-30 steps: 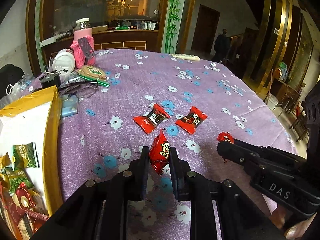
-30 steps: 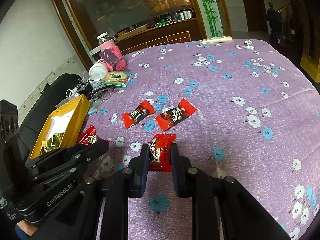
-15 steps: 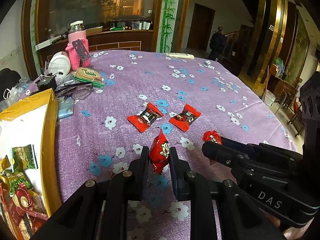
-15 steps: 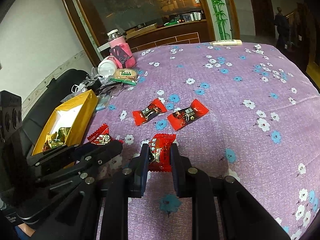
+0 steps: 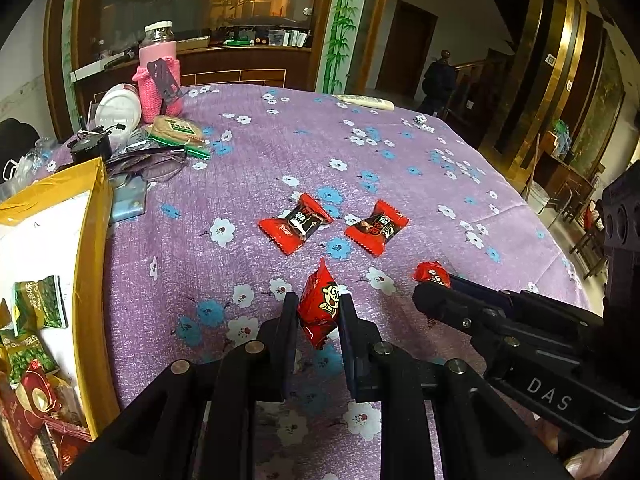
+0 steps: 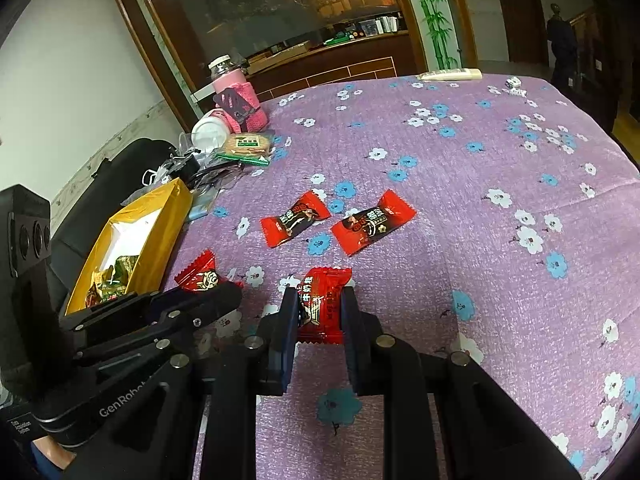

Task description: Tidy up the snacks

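My left gripper [image 5: 318, 306] is shut on a red snack packet with a cartoon face [image 5: 320, 304], held above the purple flowered tablecloth; the packet also shows in the right wrist view [image 6: 199, 276]. My right gripper [image 6: 322, 300] is shut on a red and black snack packet [image 6: 325, 304], whose tip shows in the left wrist view [image 5: 432, 273]. Two more red packets lie side by side on the cloth ahead, a left one [image 5: 296, 222] [image 6: 294, 219] and a right one [image 5: 377, 227] [image 6: 372, 222]. A yellow box [image 5: 94, 240] [image 6: 160, 224] at the left holds green and red snacks.
Beyond the box lie a pink-sleeved jar [image 5: 158, 76], a white lid [image 5: 119, 110], a wrapped biscuit pack [image 5: 178, 130], glasses [image 5: 148, 164] and a small black device [image 5: 91, 145]. A remote [image 5: 364, 101] lies at the table's far edge. The table drops off at the right.
Both grippers have drawn back and up a little with their packets; the two packets on the cloth sit slightly farther ahead. The grips are unchanged.
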`<state>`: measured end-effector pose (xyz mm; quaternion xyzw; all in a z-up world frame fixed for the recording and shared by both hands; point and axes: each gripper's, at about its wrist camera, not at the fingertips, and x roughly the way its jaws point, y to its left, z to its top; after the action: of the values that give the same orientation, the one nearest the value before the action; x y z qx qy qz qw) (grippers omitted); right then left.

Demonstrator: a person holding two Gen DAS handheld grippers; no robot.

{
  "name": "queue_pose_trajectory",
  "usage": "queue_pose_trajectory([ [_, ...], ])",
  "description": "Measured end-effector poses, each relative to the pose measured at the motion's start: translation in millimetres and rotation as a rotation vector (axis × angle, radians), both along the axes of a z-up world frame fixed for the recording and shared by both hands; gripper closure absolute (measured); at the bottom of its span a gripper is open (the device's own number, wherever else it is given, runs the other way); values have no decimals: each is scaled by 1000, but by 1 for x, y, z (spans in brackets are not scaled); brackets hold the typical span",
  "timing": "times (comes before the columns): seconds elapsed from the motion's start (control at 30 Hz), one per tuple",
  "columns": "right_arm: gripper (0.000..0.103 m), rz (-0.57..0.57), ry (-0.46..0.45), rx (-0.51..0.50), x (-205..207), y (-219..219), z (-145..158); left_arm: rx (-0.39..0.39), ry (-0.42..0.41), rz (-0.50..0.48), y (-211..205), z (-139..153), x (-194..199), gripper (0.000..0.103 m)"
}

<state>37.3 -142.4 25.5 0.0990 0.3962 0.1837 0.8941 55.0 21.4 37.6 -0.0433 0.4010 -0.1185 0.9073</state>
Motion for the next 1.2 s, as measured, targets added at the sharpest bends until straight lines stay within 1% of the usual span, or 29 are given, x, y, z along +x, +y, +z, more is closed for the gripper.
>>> queue_pose_trajectory([
  [0.2, 84, 3, 9, 11, -2, -1, -1, 7, -1, 7, 0, -1, 0, 84],
  [0.53, 84, -21, 11, 11, -1, -5, -3, 12, -10, 23, 3, 0, 0, 84],
  [0.97, 84, -29, 19, 3, 1, -6, -5, 6, -8, 18, 3, 0, 0, 84],
  [1.2, 84, -33, 9, -3, 0, -6, -4, 9, -11, 13, 1, 1, -1, 84],
])
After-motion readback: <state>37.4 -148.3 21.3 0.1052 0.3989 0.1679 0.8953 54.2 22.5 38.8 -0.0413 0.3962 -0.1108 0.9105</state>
